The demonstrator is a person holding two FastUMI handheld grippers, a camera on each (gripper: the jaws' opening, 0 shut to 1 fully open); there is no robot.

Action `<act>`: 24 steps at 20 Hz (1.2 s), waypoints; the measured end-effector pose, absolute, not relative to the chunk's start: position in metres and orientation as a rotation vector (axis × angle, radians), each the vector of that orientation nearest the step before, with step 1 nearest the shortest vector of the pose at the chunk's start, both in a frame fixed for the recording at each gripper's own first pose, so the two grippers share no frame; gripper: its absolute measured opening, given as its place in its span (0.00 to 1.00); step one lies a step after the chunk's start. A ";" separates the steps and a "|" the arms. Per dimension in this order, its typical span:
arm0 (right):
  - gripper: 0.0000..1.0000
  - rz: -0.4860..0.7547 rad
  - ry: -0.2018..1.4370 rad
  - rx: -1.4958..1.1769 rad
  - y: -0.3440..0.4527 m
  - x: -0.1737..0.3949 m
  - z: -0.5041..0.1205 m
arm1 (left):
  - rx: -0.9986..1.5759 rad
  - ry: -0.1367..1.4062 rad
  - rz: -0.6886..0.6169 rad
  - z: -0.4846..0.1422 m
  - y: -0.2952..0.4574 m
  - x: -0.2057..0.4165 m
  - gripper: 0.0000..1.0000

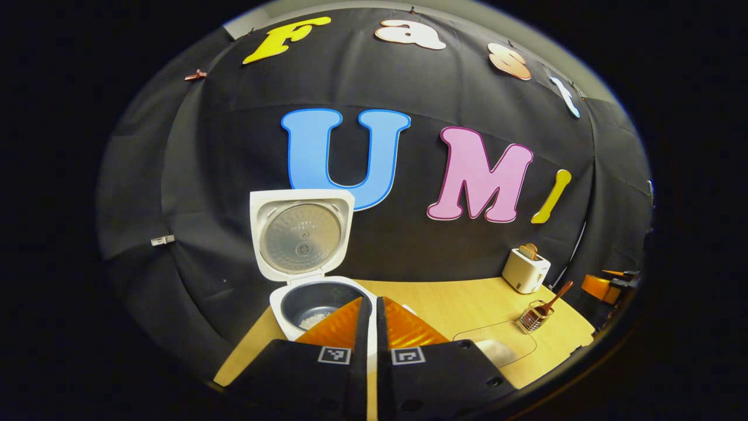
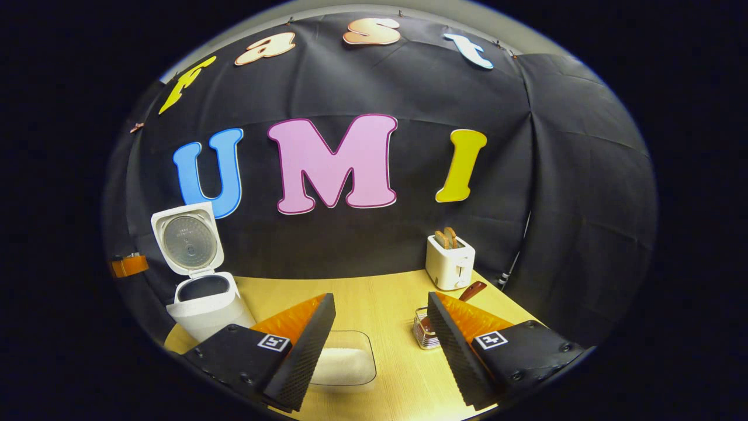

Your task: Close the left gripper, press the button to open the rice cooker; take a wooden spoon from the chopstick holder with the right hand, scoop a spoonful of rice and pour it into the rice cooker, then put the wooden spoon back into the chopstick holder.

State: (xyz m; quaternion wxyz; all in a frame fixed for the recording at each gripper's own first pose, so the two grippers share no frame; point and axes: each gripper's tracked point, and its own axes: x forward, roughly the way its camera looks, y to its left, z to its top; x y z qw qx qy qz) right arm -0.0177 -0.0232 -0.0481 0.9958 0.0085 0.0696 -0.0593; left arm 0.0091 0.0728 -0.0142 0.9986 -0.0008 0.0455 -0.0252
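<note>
With your left gripper point(image 1: 372, 313) pressed together before the open white rice cooker point(image 1: 310, 275) and your right gripper point(image 2: 380, 339) spread wide, take the light, stiff wooden spoon point(image 1: 555, 298), standing in the wire chopstick holder point(image 1: 530, 318) on the desk point(image 1: 467, 304), by its smooth upper handle.

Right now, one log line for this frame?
rice cooker: lid open, rice in pot | left gripper: shut, empty | right gripper: open, empty | wooden spoon: in chopstick holder
</note>
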 end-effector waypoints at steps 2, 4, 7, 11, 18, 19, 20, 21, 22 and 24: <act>0.99 -0.113 0.161 0.022 -0.040 -0.005 -0.053 | -0.014 0.110 -0.057 -0.022 0.058 0.008 0.21; 0.99 -0.115 0.188 0.035 -0.062 0.008 -0.062 | -0.007 0.120 -0.048 -0.025 0.045 0.008 0.37; 0.99 -0.134 0.239 0.063 -0.100 0.025 -0.081 | -0.010 0.127 -0.025 -0.031 0.026 0.008 0.77; 0.99 -0.151 0.285 0.092 -0.144 0.050 -0.106 | 0.051 0.153 0.016 -0.046 0.001 0.007 0.96; 0.99 -0.148 0.355 0.185 -0.189 0.095 -0.167 | 0.151 0.196 0.046 -0.057 -0.035 -0.002 0.95; 0.99 -0.157 0.372 0.201 -0.193 0.100 -0.176 | 0.156 0.192 0.060 -0.055 -0.036 -0.004 0.95; 0.99 -0.170 0.398 0.208 -0.198 0.105 -0.187 | 0.155 0.193 0.065 -0.055 -0.038 -0.005 0.95; 0.99 -0.170 0.414 0.222 -0.201 0.113 -0.198 | 0.152 0.202 0.067 -0.059 -0.041 -0.008 0.95; 0.99 -0.170 0.416 0.240 -0.203 0.121 -0.204 | 0.152 0.211 0.073 -0.061 -0.042 -0.011 0.95; 0.98 -0.169 0.438 0.278 -0.206 0.135 -0.217 | 0.154 0.228 0.087 -0.066 -0.041 -0.015 0.95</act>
